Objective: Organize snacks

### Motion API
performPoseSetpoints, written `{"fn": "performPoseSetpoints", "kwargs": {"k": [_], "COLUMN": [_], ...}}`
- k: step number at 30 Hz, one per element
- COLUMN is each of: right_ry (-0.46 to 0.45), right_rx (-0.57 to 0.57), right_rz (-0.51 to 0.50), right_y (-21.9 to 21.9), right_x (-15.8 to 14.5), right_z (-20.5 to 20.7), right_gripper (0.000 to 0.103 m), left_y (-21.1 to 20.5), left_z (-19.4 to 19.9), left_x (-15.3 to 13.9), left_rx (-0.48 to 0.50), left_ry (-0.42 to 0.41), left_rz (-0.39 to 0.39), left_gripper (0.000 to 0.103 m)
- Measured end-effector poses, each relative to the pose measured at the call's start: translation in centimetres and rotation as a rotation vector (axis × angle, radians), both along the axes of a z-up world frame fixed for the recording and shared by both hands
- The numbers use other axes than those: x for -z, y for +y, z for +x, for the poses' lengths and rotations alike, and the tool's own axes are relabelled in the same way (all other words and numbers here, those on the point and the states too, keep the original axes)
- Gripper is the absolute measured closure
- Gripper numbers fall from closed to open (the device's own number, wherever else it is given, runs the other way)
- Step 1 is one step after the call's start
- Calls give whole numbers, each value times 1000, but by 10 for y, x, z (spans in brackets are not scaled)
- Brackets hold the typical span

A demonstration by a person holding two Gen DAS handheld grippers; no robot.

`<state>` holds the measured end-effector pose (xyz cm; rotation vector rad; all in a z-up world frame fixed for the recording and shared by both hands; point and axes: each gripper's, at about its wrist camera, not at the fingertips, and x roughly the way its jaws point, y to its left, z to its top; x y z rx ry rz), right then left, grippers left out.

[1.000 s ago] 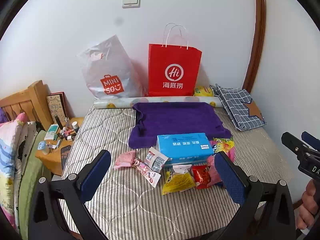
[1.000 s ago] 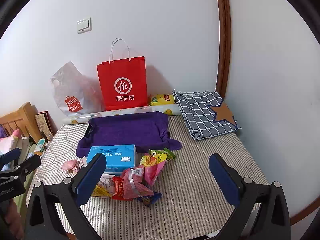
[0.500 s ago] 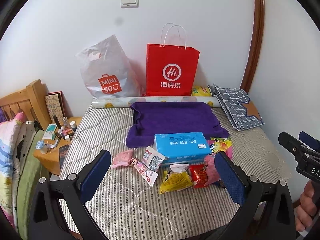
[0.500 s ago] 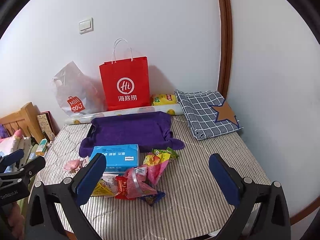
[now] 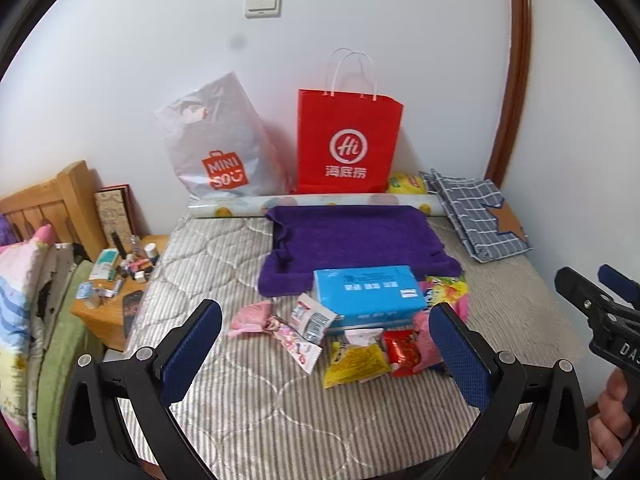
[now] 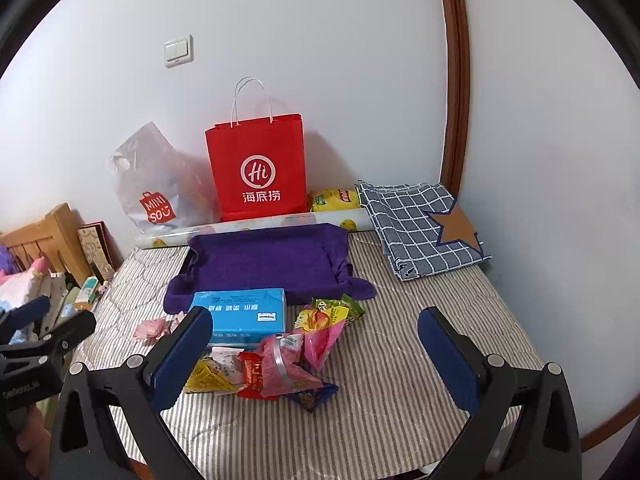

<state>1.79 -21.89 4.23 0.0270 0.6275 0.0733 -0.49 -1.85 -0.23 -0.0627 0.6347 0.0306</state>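
Both tools hang above the near edge of the striped quilted mattress (image 5: 224, 256), well short of the goods, which suits a moment of choosing, not taking. The left gripper (image 5: 326, 354) has its blue-padded fingers (image 5: 192, 350) spread wide with nothing between them, and the right gripper (image 6: 316, 354) is just as wide and empty; spread like this, either could drop over a packet without a further adjustment.

The loose pile of small snack packets (image 6: 280, 356) lies mid-bed, crowded against the front of the light blue rectangular carton (image 5: 366, 294), with a pink wrapper (image 5: 250, 316) and a white sachet (image 5: 314, 318) strayed out to the left. Just behind the carton sits the shallow tray draped in purple cloth (image 6: 268, 258), bare inside and facing the heap; I judge it the likely place for the packets to go. The red paper carrier bag (image 6: 258, 168) and grey plastic shopping bag (image 5: 216, 144) lean against the wall, out of the working area.
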Motion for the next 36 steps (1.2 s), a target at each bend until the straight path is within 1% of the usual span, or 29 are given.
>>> {"fn": "performPoseSetpoints", "kwargs": {"k": [5, 8, 11, 13, 16, 20, 23, 26, 30, 34, 36], "right_ry": [10, 4, 10, 6, 4, 13, 8, 16, 9, 22, 19], "right_rx": [6, 14, 12, 16, 21, 23, 29, 22, 25, 24, 25], "right_rz": [7, 6, 16, 10, 16, 14, 15, 21, 12, 12, 5], "right_y": [-3, -5, -6, -6, -8, -10, -10, -11, -10, -9, -8], "right_x": [1, 0, 0, 0, 0, 1, 1, 2, 2, 4, 4], "right_z": [-1, -1, -2, -1, -2, -1, -2, 0, 1, 4, 5], "right_gripper": [0, 0, 0, 0, 0, 0, 0, 0, 0, 0, 0], "left_y": [0, 0, -3, -4, -5, -6, -7, -7, -1, 0, 0], "left_z": [1, 1, 3, 3, 3, 7, 7, 9, 7, 8, 7], "left_x": [1, 1, 3, 3, 2, 3, 4, 6, 5, 2, -1], "left_rx": [3, 4, 6, 6, -4, -13, 11, 3, 7, 21, 26], "left_ry": [14, 9, 20, 14, 5, 33, 30, 44, 12, -2, -25], "left_rz": [-16, -17, -9, 4, 2, -6, -10, -14, -57, -56, -44], "left_gripper": [0, 0, 0, 0, 0, 0, 0, 0, 0, 0, 0]}}
